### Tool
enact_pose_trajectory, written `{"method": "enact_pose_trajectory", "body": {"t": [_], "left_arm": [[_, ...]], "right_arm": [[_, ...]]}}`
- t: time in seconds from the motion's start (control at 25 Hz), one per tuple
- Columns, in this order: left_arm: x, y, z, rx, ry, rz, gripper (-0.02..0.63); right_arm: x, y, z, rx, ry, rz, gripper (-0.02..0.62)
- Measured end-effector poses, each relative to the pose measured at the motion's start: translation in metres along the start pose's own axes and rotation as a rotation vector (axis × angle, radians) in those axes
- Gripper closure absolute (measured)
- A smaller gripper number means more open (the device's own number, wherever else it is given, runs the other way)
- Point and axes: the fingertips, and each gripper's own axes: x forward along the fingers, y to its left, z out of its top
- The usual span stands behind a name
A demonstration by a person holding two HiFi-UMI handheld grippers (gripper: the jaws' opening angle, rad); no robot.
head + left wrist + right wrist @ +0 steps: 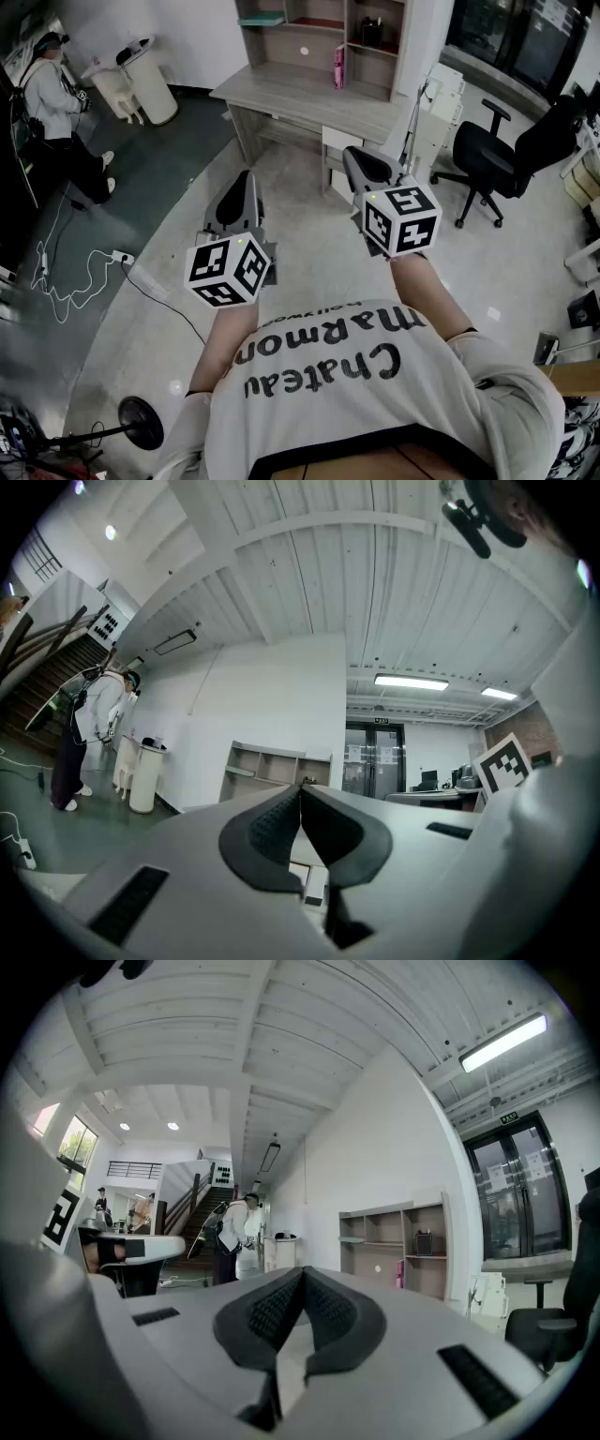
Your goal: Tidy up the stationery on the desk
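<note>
A wooden desk with a shelf unit stands across the floor, well ahead of me. On it is an upright pink item; a dark holder sits on a shelf and a teal thing on another. My left gripper and right gripper are held out level above the floor, short of the desk. Both are shut, pads together, with nothing between them. The left gripper faces the shelf unit. The right gripper also sees the shelves and the pink item.
A black office chair stands right of the desk, beside white equipment. A person stands far left near a white bin. A power strip with cable lies on the floor at left, a round stand base by my feet.
</note>
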Motion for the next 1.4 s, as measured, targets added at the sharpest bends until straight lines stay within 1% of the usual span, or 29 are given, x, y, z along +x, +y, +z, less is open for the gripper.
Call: {"method": "enact_pose_trajectory", "body": {"t": [0.36,0.48,0.56,0.68,0.76,0.84,0.92,1.0,1.04,1.16,1.28,1.4], "left_arm": [[-0.004,0.005,0.004,-0.004,-0.015,-0.005,0.589],[-0.006,0.007,0.000,-0.019,-0.005,-0.011,0.589],[-0.009,0.009,-0.005,-0.028,0.005,-0.019,0.589],[-0.018,0.010,-0.019,-0.032,0.022,-0.035,0.589],[-0.027,0.012,-0.038,-0.023,0.055,-0.034,0.589],[-0.038,0.019,-0.061,-0.020,0.113,-0.009,0.589],[-0.048,0.032,-0.080,-0.032,0.163,0.033,0.589],[-0.053,0.043,-0.089,-0.063,0.182,0.060,0.589],[-0.054,0.045,-0.090,-0.081,0.175,0.058,0.589],[-0.045,0.042,-0.091,-0.105,0.144,0.018,0.590],[-0.025,0.046,-0.108,-0.094,0.193,0.019,0.591],[0.006,0.043,-0.122,-0.116,0.236,-0.019,0.590]], "right_arm": [[-0.002,0.005,0.003,-0.019,-0.009,-0.004,0.584],[-0.001,0.006,0.001,-0.001,-0.011,-0.002,0.584],[0.000,0.010,-0.004,0.028,-0.013,0.015,0.584],[0.001,0.023,-0.023,0.064,0.003,0.042,0.584],[0.002,0.032,-0.046,0.080,0.043,0.048,0.583],[0.003,0.041,-0.072,0.106,0.094,0.055,0.583],[0.004,0.051,-0.091,0.128,0.136,0.069,0.583],[0.008,0.060,-0.103,0.128,0.169,0.087,0.583],[0.010,0.063,-0.106,0.124,0.178,0.094,0.583],[0.020,0.061,-0.109,0.123,0.180,0.109,0.583],[0.034,0.050,-0.114,0.123,0.179,0.108,0.583],[0.052,0.031,-0.123,0.137,0.189,0.099,0.583]]}}
